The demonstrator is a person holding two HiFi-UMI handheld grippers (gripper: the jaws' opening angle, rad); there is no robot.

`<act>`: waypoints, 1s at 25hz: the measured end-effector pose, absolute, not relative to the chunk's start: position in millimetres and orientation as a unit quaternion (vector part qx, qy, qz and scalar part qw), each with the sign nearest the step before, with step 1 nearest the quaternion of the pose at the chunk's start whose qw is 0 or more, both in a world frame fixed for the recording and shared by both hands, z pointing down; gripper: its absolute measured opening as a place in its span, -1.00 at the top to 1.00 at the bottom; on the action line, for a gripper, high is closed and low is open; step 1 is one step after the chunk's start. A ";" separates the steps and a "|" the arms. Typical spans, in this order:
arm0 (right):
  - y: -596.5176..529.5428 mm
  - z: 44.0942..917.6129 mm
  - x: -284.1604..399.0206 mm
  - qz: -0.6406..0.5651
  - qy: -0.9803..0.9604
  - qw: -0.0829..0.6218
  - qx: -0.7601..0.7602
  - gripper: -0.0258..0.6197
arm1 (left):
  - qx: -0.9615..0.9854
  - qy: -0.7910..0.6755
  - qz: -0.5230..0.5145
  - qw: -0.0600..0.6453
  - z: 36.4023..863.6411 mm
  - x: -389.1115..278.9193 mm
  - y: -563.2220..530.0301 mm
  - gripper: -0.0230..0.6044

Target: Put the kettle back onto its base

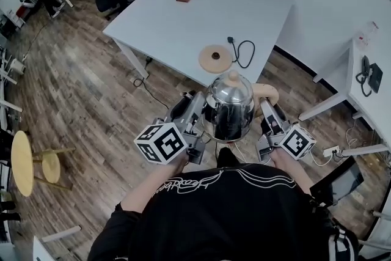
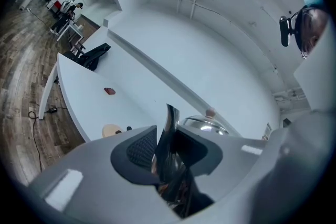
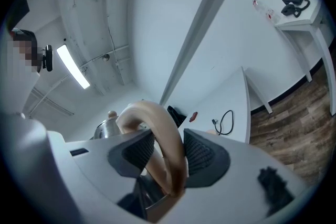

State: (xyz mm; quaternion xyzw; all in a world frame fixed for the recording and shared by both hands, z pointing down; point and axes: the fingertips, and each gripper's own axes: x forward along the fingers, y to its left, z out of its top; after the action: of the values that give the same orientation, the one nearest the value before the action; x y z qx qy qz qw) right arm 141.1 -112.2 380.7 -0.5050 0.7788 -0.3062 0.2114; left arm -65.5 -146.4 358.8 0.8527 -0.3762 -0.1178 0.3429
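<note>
Hanging just short of base [image 1: 215, 58], not touching it: kettle [image 1: 230, 108]; left gripper [image 1: 188, 104] clamped on its spout [image 2: 169, 139], right gripper [image 1: 267, 108] clamped on its tan handle [image 3: 157, 134].

The person's left forearm [image 1: 146, 189] and the right one reach forward from the chest, roughly side by side. Each hand is wrapped round the back of its tool, just behind the marker cube. The left gripper [image 1: 193, 104] points level, its jaws closed on the spout [image 2: 169, 131] of the kettle [image 1: 231, 106] (the dark pads sit on either side of it). The right gripper [image 1: 267, 108] also points level, its jaws set wider and clamped on the curved handle [image 3: 157, 139]. The two grippers flank the kettle and hold it up between them.
</note>
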 end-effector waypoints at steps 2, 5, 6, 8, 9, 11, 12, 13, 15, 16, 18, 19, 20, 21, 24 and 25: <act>-119.3 386.4 142.5 -0.303 0.782 0.212 -0.502 0.40 | 0.853 -0.379 -0.121 0.339 365.3 -64.5 -151.7 0.59; -154.5 390.3 151.9 -0.308 0.784 0.210 -0.496 0.40 | 0.850 -0.386 -0.121 0.338 367.5 -56.0 -186.2 0.59; -170.8 390.7 155.0 -0.311 0.785 0.209 -0.493 0.40 | 0.849 -0.389 -0.120 0.338 367.5 -52.8 -201.8 0.59; -196.2 394.4 158.8 -0.319 0.784 0.207 -0.491 0.40 | 0.845 -0.394 -0.118 0.341 369.1 -49.7 -226.0 0.59; -203.2 396.2 158.7 -0.320 0.785 0.206 -0.489 0.40 | 0.844 -0.395 -0.118 0.341 371.1 -49.7 -232.4 0.59; -209.1 398.4 156.8 -0.317 0.788 0.207 -0.485 0.40 | 0.844 -0.397 -0.118 0.340 376.1 -50.5 -237.6 0.59; -212.3 399.9 157.0 -0.317 0.790 0.206 -0.483 0.40 | 0.844 -0.397 -0.118 0.339 377.9 -50.1 -241.2 0.59; -218.9 401.4 158.4 -0.319 0.791 0.203 -0.481 0.40 | 0.844 -0.399 -0.118 0.339 378.9 -48.8 -248.4 0.59; -245.5 404.4 163.2 -0.325 0.794 0.198 -0.474 0.40 | 0.841 -0.404 -0.118 0.340 380.4 -43.8 -275.2 0.59; -261.9 406.8 166.2 -0.328 0.795 0.196 -0.471 0.40 | 0.839 -0.407 -0.118 0.340 381.9 -41.1 -291.4 0.59; -288.3 411.8 169.8 -0.332 0.797 0.192 -0.466 0.40 | 0.837 -0.411 -0.116 0.341 386.3 -37.4 -317.6 0.59; -297.2 414.7 170.5 -0.334 0.799 0.191 -0.463 0.40 | 0.837 -0.412 -0.115 0.341 388.7 -36.6 -326.4 0.59; -304.7 417.4 170.7 -0.335 0.801 0.189 -0.459 0.40 | 0.837 -0.412 -0.113 0.341 391.1 -36.0 -333.6 0.59; -311.7 419.7 170.4 -0.335 0.804 0.187 -0.455 0.40 | 0.838 -0.412 -0.111 0.340 393.5 -35.5 -340.3 0.59; -330.3 427.4 170.6 -0.336 0.809 0.179 -0.448 0.40 | 0.840 -0.410 -0.104 0.339 401.7 -34.3 -358.5 0.60; -335.4 430.8 171.1 -0.337 0.810 0.176 -0.447 0.40 | 0.840 -0.411 -0.104 0.338 404.9 -34.1 -362.8 0.60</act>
State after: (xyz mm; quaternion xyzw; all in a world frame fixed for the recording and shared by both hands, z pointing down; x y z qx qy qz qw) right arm 171.1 -335.4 430.8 -0.4470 0.8099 -0.3366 0.1760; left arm -34.1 -362.8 404.9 0.8401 -0.4109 -0.1042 0.3383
